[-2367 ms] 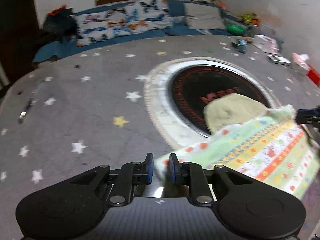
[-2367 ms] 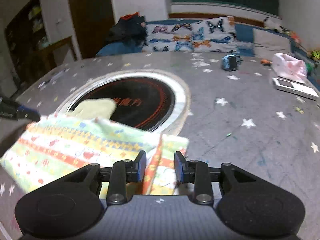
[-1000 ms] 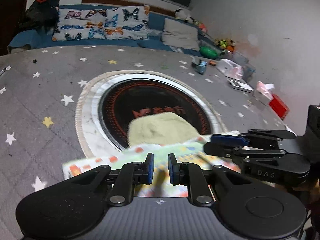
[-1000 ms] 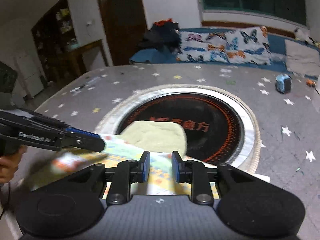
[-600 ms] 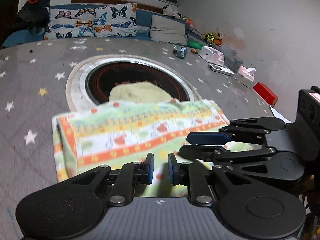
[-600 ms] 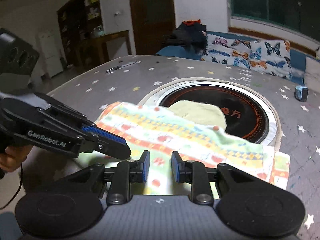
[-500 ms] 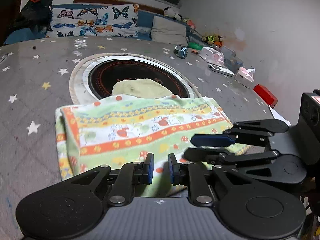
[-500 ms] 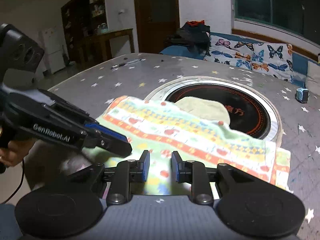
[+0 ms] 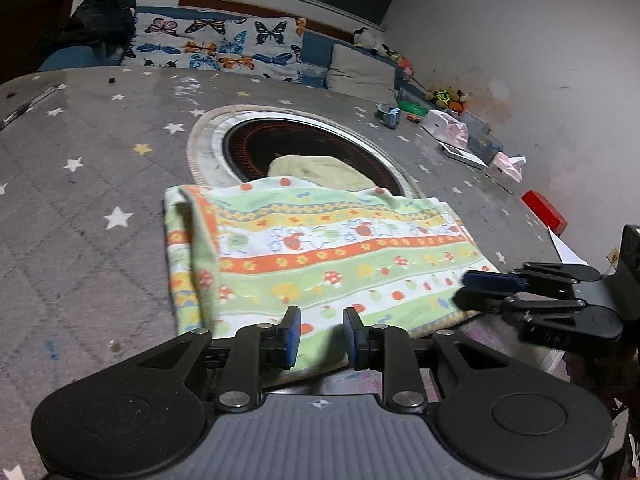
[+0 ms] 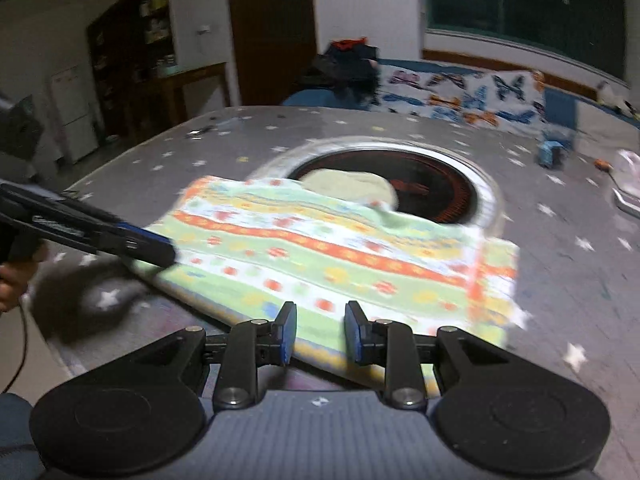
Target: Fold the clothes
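A striped cloth with mushroom and flower prints [image 9: 320, 256] lies folded over on the grey starred table, its near edge at the table's front. It also shows in the right wrist view [image 10: 328, 256]. My left gripper [image 9: 319, 338] is open, its fingers on either side of the cloth's near edge. My right gripper [image 10: 320, 334] is open over the same edge farther right; it also shows in the left wrist view [image 9: 486, 292]. A folded pale yellow cloth [image 9: 316, 170] lies behind on the round black cooktop [image 9: 280, 148].
The grey starred table cover [image 9: 80, 200] spreads left and far. At the far right stand a small blue-green object [image 9: 389, 115], a white-pink bag [image 9: 446, 126], tissue boxes [image 9: 506, 166] and a red box [image 9: 544, 212]. A butterfly-print cushion [image 9: 224, 48] lies behind.
Both grippers carried the cloth's far edge toward the front edge, folding it over. Both jaws have since opened wider and the cloth lies flat on the table.
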A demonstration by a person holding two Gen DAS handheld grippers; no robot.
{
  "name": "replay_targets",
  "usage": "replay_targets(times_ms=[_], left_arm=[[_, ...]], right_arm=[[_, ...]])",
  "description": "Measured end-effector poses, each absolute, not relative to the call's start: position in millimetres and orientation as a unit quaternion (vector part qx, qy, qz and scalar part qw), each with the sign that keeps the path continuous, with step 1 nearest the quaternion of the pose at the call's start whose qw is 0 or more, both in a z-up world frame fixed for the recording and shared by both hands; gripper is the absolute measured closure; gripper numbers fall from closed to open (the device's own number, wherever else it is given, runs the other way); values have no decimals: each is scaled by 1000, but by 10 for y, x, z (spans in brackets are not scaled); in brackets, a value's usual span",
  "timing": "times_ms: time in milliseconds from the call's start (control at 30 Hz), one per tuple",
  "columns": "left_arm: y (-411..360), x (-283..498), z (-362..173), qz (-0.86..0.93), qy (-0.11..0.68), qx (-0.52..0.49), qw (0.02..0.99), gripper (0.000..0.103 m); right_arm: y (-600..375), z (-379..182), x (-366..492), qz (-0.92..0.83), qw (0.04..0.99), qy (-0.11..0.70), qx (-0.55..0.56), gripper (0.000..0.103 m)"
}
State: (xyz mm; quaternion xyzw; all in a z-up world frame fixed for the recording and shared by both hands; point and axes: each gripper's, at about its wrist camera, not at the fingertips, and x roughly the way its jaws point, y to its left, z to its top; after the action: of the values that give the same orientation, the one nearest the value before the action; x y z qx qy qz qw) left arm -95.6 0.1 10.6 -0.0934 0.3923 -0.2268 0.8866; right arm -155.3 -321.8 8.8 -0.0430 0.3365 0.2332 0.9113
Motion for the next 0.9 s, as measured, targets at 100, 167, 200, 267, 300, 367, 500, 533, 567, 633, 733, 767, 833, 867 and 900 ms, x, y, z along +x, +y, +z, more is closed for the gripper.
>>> replay_targets(times_ms=[100, 167, 200, 267, 300, 367, 500, 533, 567, 633, 733, 767, 833, 867, 900], left_arm=[[69, -957, 101, -221, 395, -101, 886, 78], [114, -957, 98, -217, 397, -105, 886, 76], [112, -946, 115, -216, 397, -103, 886, 75], [91, -921, 156, -214, 395, -96, 888, 73], [74, -901, 184, -212, 391, -91, 891, 69], [53, -831, 222, -208, 387, -90, 894, 67], [24, -659, 256, -196, 384, -91, 898, 67], [19, -608, 251, -191, 385, -89, 898, 67], [26, -565, 234, -186, 388, -88, 898, 67], [45, -484, 196, -175, 394, -86, 898, 67], [106, -389, 147, -163, 402, -91, 896, 68], [143, -367, 150, -164, 403, -101, 895, 68], [164, -336, 187, -161, 397, -104, 898, 68], [166, -320, 211, -157, 392, -101, 901, 68], [172, -295, 232, -156, 389, -102, 902, 68]], right_arm=[[-3398, 81, -1553, 208, 915, 344, -31, 72], [-3499, 95, -1555, 195, 918, 345, -26, 72], [-3533, 111, -1549, 190, 919, 343, -24, 72], [-3598, 156, -1529, 181, 923, 338, -18, 72], [-3614, 181, -1504, 178, 926, 333, -16, 72], [-3625, 235, -1431, 173, 931, 320, -10, 72], [-3590, 236, -1253, 174, 935, 310, 6, 70], [-3574, 209, -1203, 174, 934, 312, 10, 70], [-3563, 180, -1160, 174, 933, 315, 14, 70], [-3551, 116, -1087, 169, 930, 325, 16, 70], [-3561, 39, -1040, 156, 927, 340, 11, 70], [-3575, 43, -1033, 154, 927, 341, 12, 70], [-3599, 72, -1015, 154, 927, 341, 13, 70], [-3600, 89, -994, 153, 928, 338, 10, 70], [-3597, 104, -962, 151, 930, 336, 7, 70]])
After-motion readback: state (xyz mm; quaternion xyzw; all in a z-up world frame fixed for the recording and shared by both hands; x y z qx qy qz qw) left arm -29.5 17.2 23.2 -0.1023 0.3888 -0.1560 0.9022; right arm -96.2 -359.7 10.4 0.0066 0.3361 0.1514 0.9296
